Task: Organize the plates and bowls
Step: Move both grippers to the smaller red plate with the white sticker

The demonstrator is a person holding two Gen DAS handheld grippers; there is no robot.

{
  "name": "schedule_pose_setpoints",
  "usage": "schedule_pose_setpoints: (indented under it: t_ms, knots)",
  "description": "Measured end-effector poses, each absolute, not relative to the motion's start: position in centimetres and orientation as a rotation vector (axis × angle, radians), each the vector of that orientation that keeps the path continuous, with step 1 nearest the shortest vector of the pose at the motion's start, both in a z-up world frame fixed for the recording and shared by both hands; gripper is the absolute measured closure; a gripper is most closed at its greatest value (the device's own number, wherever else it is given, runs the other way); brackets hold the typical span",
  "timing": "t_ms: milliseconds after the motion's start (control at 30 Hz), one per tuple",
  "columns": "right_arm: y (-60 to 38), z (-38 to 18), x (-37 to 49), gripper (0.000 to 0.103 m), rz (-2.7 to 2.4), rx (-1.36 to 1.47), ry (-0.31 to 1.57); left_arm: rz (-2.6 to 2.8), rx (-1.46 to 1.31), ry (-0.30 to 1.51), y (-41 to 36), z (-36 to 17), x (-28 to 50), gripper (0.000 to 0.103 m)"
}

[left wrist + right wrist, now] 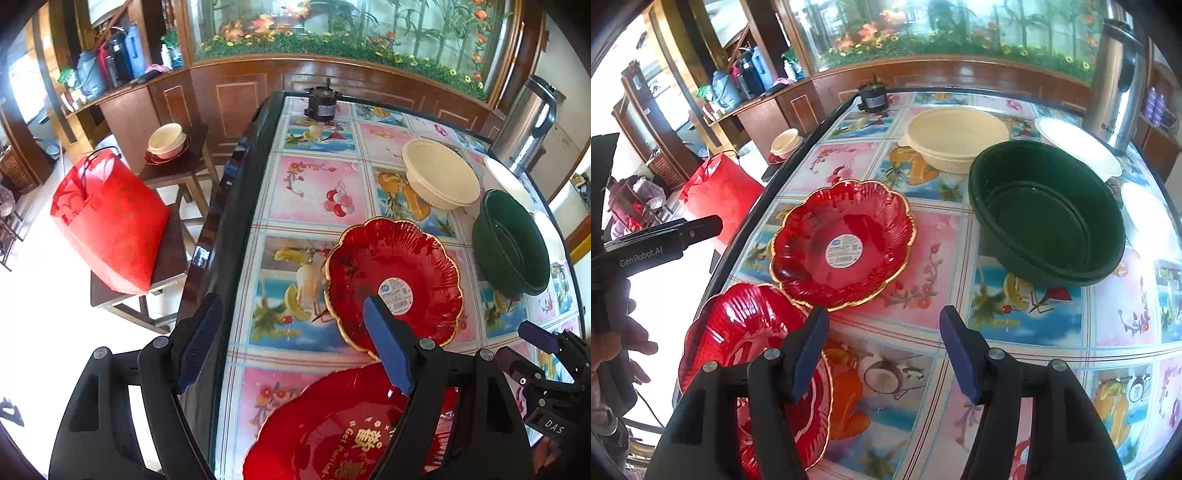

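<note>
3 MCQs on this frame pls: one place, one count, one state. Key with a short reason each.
1. What lies directly beyond the green bowl, toward the far edge of the table?
A. cream bowl
B. red bag
C. black motor

2. How many red plates are on the table?
A. one
B. two
C. three

3. The right gripper is:
A. shut on a plate
B. shut on the bowl
C. open, holding nothing

Key:
1 A: the cream bowl sits just behind the green one.
2 B: the stickered plate and the nearer plate.
3 C: only tablecloth shows between its blue pads.
</note>
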State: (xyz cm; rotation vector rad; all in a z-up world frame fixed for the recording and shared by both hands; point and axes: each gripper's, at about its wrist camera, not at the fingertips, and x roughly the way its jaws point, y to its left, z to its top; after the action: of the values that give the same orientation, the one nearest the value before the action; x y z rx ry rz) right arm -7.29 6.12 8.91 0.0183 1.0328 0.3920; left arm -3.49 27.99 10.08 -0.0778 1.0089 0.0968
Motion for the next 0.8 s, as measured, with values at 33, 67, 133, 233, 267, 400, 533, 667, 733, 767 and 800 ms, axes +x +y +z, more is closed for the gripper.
schedule_pose_setpoints:
  t_ms: [33,67,133,233,267,400,533,667,733,767,800]
  knots:
    - [6.1,8.9,-7.1,0.041,0.388,0.018,1.036,0.087,-0.070,1.014,27.9,10.0,-3.1,0.023]
    - [6.2,8.9,-7.0,0.041,0.386,0.018,1.037,0.083,-0.061,1.017,27.8,9.9,-2.8,0.023]
    - [6.2,9.0,-6.8,0.040,0.379,0.019,1.033,0.078,-0.044,1.031,27.6,9.7,-2.2,0.023]
    - [6.1,8.8,-6.3,0.038,0.373,0.025,1.042,0.100,-0.039,1.059,27.7,9.3,-1.4,0.023]
    - [6.2,8.7,-6.1,0.038,0.374,0.028,1.049,0.106,-0.039,1.061,27.7,9.2,-1.2,0.023]
    - [6.2,8.5,-5.5,0.038,0.378,0.020,1.056,0.150,0.017,1.078,27.6,8.9,-0.3,0.023]
    - [6.0,7.7,-4.8,0.037,0.381,0.032,1.076,0.163,0.054,1.109,27.3,8.1,0.4,0.023]
    - [6.1,7.0,-4.2,0.037,0.380,0.041,1.090,0.143,0.017,1.124,27.6,7.4,1.0,0.023]
    - [6.1,6.8,-3.8,0.037,0.379,0.042,1.096,0.138,0.008,1.121,27.6,7.3,1.3,0.023]
    - [6.1,6.8,-3.7,0.037,0.377,0.045,1.098,0.131,-0.003,1.123,27.6,7.1,1.5,0.023]
    - [6.1,6.7,-3.5,0.037,0.371,0.047,1.096,0.126,-0.016,1.127,27.7,7.0,1.7,0.023]
